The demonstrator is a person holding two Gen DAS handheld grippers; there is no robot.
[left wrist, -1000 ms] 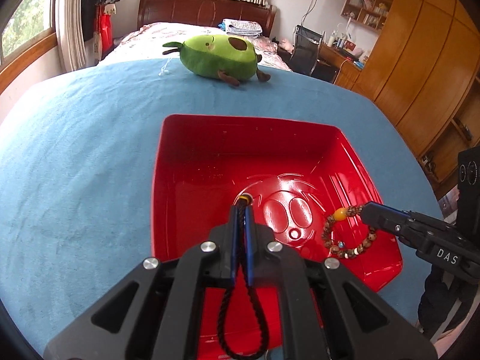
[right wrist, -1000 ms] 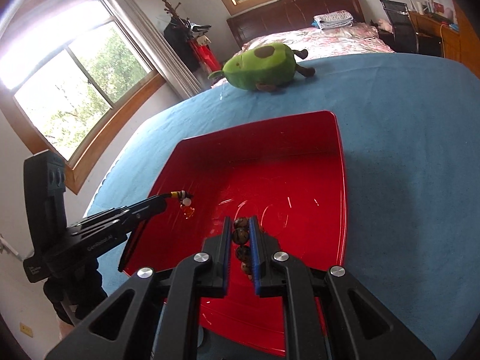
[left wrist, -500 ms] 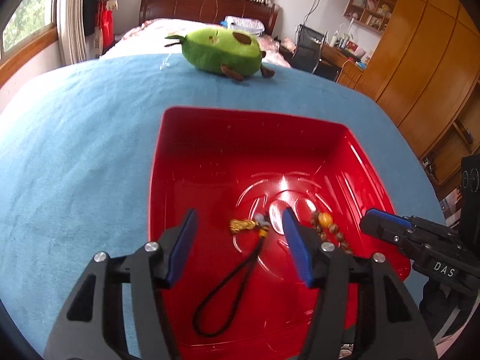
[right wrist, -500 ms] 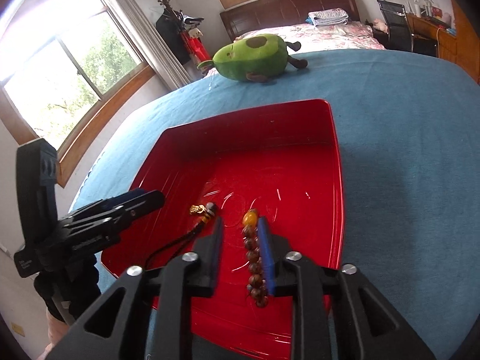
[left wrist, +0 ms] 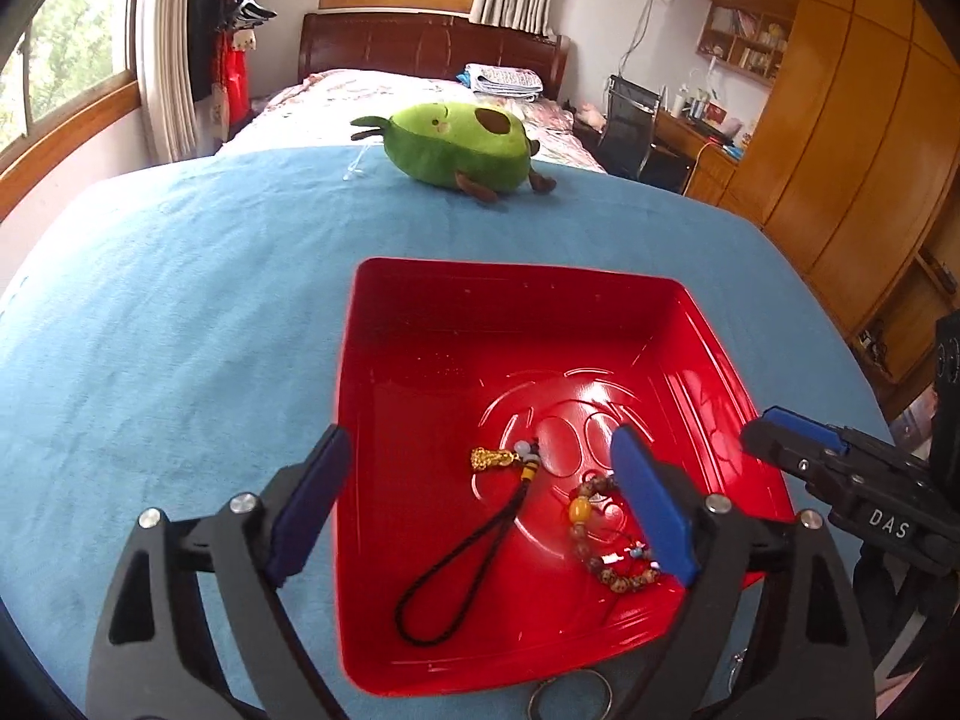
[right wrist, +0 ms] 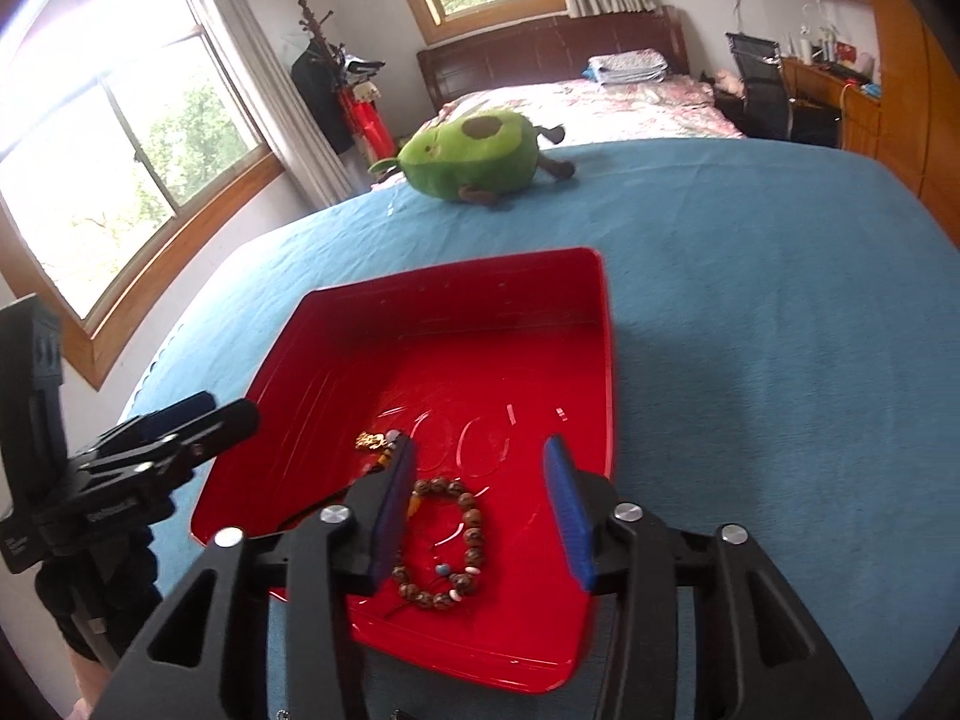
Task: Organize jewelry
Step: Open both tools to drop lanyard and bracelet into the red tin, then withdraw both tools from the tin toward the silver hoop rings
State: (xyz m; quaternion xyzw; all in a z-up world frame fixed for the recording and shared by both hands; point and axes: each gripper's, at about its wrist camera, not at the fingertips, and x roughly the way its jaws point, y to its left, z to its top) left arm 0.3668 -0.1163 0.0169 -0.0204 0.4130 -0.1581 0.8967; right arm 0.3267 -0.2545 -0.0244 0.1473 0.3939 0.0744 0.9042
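Observation:
A red tray [left wrist: 510,300] sits on the blue cloth. On its floor lie a gold charm on a black cord [left wrist: 492,459] and a brown bead bracelet [left wrist: 579,510]. My left gripper [left wrist: 479,437] hovers over the tray's near left part, its jaws opening wide; the cord lies below them, untouched. My right gripper [right wrist: 480,450] hangs over the bracelet [right wrist: 474,537], jaws opening, pads clear of the beads. The charm [right wrist: 372,441] shows by the right gripper's left finger. Each gripper appears in the other's view: the right gripper [left wrist: 774,429] and the left gripper [right wrist: 228,414].
A green avocado plush [left wrist: 462,144] lies at the far edge of the blue cloth [left wrist: 180,330]. A metal key ring [left wrist: 570,699] rests by the tray's near rim. Beyond are a bed, a window, a desk and wooden wardrobes.
Both grippers went from shut to open. The cord charm left the left jaws and the bracelet left the right jaws; both now lie on the tray floor. The left gripper drew back slightly.

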